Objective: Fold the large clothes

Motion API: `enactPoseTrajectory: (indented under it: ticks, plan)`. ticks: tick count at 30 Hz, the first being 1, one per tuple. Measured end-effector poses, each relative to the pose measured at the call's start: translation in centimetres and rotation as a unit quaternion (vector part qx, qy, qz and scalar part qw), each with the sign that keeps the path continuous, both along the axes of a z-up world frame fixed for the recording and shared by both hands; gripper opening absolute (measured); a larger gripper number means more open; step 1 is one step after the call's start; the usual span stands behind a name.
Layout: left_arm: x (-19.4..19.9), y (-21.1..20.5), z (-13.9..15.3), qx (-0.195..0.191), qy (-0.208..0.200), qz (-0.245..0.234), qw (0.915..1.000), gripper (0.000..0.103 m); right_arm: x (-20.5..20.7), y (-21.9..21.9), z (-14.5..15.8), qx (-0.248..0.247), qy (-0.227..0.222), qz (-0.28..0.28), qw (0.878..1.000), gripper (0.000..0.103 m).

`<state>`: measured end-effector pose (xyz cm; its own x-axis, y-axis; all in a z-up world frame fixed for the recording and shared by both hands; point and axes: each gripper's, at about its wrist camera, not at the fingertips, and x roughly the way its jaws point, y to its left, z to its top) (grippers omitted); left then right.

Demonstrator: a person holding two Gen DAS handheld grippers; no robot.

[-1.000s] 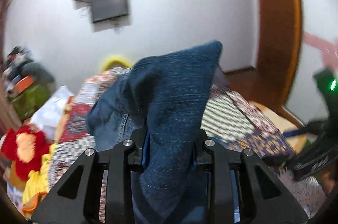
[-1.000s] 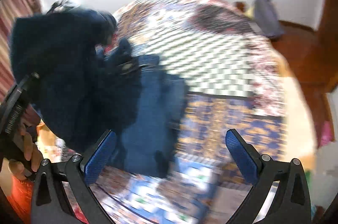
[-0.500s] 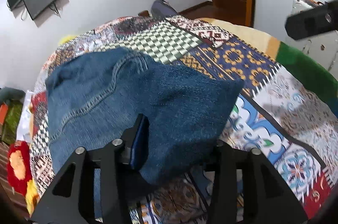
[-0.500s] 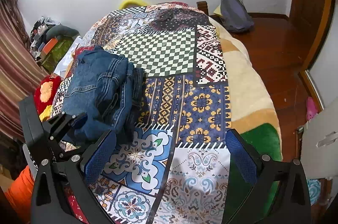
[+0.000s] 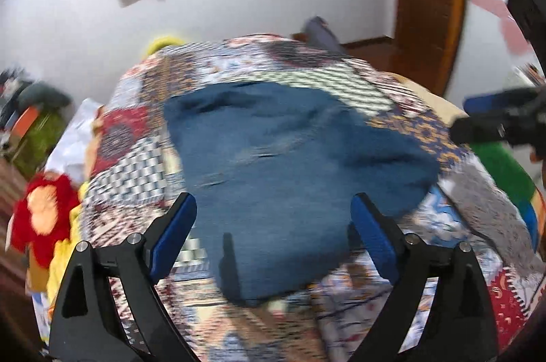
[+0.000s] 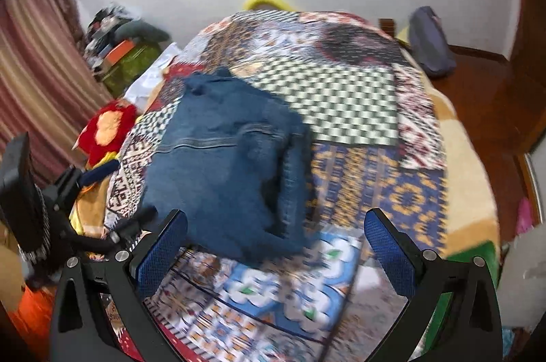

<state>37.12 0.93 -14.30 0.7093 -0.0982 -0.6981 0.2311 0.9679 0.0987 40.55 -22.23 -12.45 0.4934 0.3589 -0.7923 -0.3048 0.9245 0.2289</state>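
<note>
The left tool (image 5: 273, 225) is opening, its pads apart with nothing pinched, just above the near edge of the folded jeans (image 5: 290, 164). The right tool (image 6: 274, 246) gapes wide and empty, the jeans just beyond it. They lie, seemingly flat through the blur, on the patchwork bed (image 6: 358, 109), with bare quilt on their right.

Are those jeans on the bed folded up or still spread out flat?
Folded. The jeans lie as a compact bundle on the patchwork quilt, layers doubled along the right edge, no legs stretched out. How neat it is, motion blur hides.
</note>
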Motion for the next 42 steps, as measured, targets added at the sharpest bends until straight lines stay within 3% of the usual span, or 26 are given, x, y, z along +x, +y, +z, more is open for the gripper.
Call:
enactPoseTrajectory:
  ticks: [5, 7, 9, 13, 17, 20, 24, 32, 36, 42]
  plan:
    - [1.7, 3.7, -2.7, -0.023, 0.055, 0.041, 0.9974, 0.093, 2.4, 3.4, -3.3, -0.015, 0.037, 0.023, 0.999, 0.103]
    - [2.1, 4.3, -4.2, -0.028, 0.080, 0.051, 0.9951, 0.094, 3.1, 3.9, -5.1, -0.064, 0.043, 0.015, 0.997, 0.103]
    - [1.7, 4.7, -5.4, -0.045, 0.076, 0.055, 0.9945, 0.097, 3.2, 3.8, -6.6, -0.109, 0.041, 0.013, 0.993, 0.103]
    - [0.5, 4.7, -5.8, -0.051, 0.069, 0.051, 0.9950, 0.100, 3.0, 1.3, -8.5, -0.076, 0.075, 0.011, 0.994, 0.103]
    - [0.2, 4.9, -4.9, -0.035, 0.073, 0.047, 0.9956, 0.099, 2.8, -1.2, -7.8, -0.059, 0.093, -0.014, 0.994, 0.103]
    - [0.1, 5.4, -3.6, 0.000, 0.052, 0.055, 0.9972, 0.099, 2.8, -1.5, -5.9, -0.071, 0.072, -0.019, 0.995, 0.103]
    - [0.7, 6.3, -1.8, 0.012, 0.035, 0.060, 0.9975, 0.099, 3.1, -0.1, -3.4, -0.101, 0.021, -0.007, 0.995, 0.103]
    - [4.6, 8.0, 0.4, 0.008, -0.004, 0.075, 0.9972, 0.099, 7.8, 4.3, -0.6, -0.067, -0.007, 0.033, 0.997, 0.103]
    - [7.9, 7.6, 0.2, -0.002, -0.008, 0.074, 0.9972, 0.101, 10.6, 7.2, -0.9, -0.065, -0.012, 0.057, 0.996, 0.103]
    - [13.6, 6.9, -3.2, -0.033, 0.043, 0.092, 0.9942, 0.101, 15.9, 9.9, -4.2, -0.058, 0.033, 0.071, 0.995, 0.103]
